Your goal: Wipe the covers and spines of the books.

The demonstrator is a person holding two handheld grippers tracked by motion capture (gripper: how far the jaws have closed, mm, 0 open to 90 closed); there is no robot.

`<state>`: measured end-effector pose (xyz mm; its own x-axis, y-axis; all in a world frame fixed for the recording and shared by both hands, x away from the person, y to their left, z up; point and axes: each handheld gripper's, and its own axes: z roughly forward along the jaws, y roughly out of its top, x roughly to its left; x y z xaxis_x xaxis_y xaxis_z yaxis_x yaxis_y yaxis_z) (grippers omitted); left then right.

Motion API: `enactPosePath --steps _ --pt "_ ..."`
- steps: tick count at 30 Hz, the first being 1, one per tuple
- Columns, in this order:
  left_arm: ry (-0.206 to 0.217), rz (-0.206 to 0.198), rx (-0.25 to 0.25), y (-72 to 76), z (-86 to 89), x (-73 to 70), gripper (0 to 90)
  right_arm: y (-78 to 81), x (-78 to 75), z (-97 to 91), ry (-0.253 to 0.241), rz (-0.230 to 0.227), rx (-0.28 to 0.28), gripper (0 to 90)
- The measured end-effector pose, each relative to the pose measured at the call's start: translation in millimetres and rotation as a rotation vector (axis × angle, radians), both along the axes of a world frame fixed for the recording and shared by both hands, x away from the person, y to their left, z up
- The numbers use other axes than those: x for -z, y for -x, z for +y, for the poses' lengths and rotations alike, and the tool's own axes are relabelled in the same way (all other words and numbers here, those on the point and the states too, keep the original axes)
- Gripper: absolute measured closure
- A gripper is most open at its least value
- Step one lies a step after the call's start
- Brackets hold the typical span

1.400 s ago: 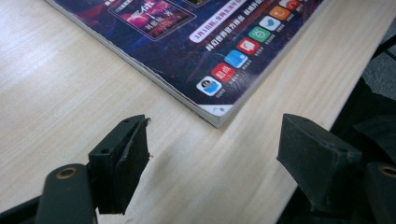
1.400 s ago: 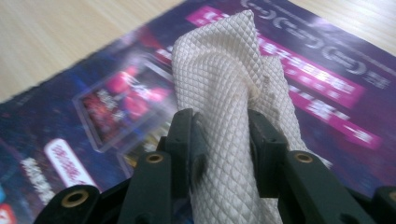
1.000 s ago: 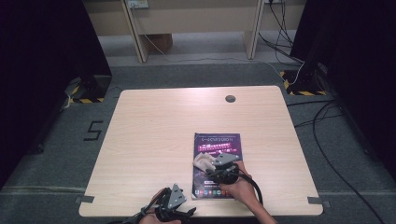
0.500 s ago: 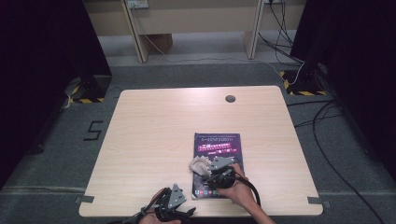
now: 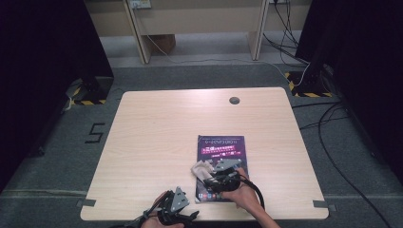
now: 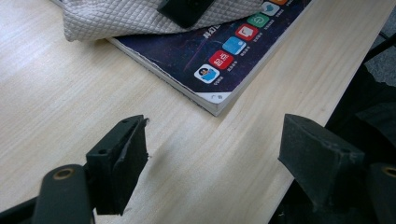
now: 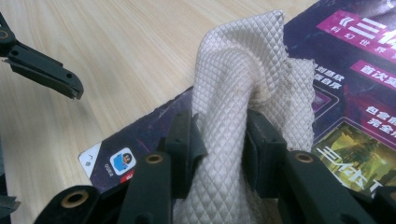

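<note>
A dark purple magazine (image 5: 221, 147) lies flat on the wooden table (image 5: 166, 128), near its front edge. A white quilted cloth (image 5: 199, 168) is bunched on the magazine's front left part. My right gripper (image 5: 208, 175) is shut on this cloth (image 7: 238, 70); its jaws have just been closing, with a thick fold standing up between the pads (image 7: 187, 140). My left gripper (image 5: 183, 209) hovers open at the table's front edge. In the left gripper view its jaws (image 6: 217, 140) hold nothing, and the magazine's corner (image 6: 219, 93) lies just beyond them.
A round cable hole (image 5: 234, 100) sits at the table's far side. Bare wood spreads left and beyond the magazine. Dark partitions stand on both sides, cables lie on the floor at the right, and the table's front edge (image 6: 327, 84) runs close by the left gripper.
The bunch of cloth at the right gripper has shifted slightly. Both hands and the magazine stay where they were.
</note>
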<state>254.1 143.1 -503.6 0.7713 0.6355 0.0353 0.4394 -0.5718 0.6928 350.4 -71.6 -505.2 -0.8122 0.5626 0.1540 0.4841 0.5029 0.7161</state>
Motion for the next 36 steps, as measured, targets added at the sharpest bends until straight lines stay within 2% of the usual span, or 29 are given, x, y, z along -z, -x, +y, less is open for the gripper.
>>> enactPosePath --steps 3,6,7,9,13,14,16,17,18,21,23,29,32,36 --pt "-0.003 0.002 0.005 -0.1 -0.1 0.3 22.7 -0.4 -0.3 -0.5 0.002 0.004 0.004 67.8" --pt "-0.002 0.002 0.006 0.1 -0.8 0.7 22.7 -2.3 -1.5 -1.9 -0.03 0.053 0.01 59.2" --pt "-0.002 0.002 0.006 0.1 -0.8 0.7 22.7 -2.3 -1.5 -1.9 -0.03 0.053 0.01 59.2" --pt "-0.004 0.004 0.009 0.0 -1.0 0.7 22.7 -2.7 -2.9 -2.3 -0.023 0.025 0.017 56.1" --pt "-0.004 0.002 0.007 -0.2 -0.8 0.7 22.7 -3.3 -8.8 -1.9 -0.036 -0.034 0.022 56.1" --pt "-0.004 0.002 0.007 -0.2 -0.8 0.7 22.7 -2.9 -8.8 -1.4 -0.017 -0.045 0.022 56.4" --pt "-0.007 0.001 0.008 -0.2 -0.7 0.6 22.7 -3.9 -4.9 -1.1 0.07 -0.091 0.025 57.6" --pt "-0.007 0.001 0.008 -0.2 -0.7 0.6 22.7 -3.9 -4.9 -1.1 0.07 -0.091 0.025 57.6" --pt "-0.004 0.002 0.007 0.0 -0.9 0.7 22.7 -5.8 -1.3 -3.4 0.047 -0.06 0.024 61.3" --pt "-0.004 0.002 0.007 -0.2 -1.1 1.1 22.7 -5.6 -1.5 -4.2 0.044 -0.058 0.014 66.5" --pt "-0.006 0.003 0.007 -0.3 -1.2 1.4 22.7 -2.3 -1.0 -1.8 0.05 -0.076 -0.004 70.8" --pt "-0.007 -0.004 0.003 -0.7 -0.5 0.6 22.8 4.9 -0.5 2.4 0.028 -0.037 -0.047 71.2" --pt "-0.003 -0.004 -0.002 -0.8 0.1 0.4 22.8 9.8 -0.3 5.4 0.024 -0.033 -0.069 71.2" --pt "-0.003 -0.004 -0.001 -0.9 0.3 0.2 22.8 11.6 -0.5 4.5 0.022 -0.029 -0.068 70.9"
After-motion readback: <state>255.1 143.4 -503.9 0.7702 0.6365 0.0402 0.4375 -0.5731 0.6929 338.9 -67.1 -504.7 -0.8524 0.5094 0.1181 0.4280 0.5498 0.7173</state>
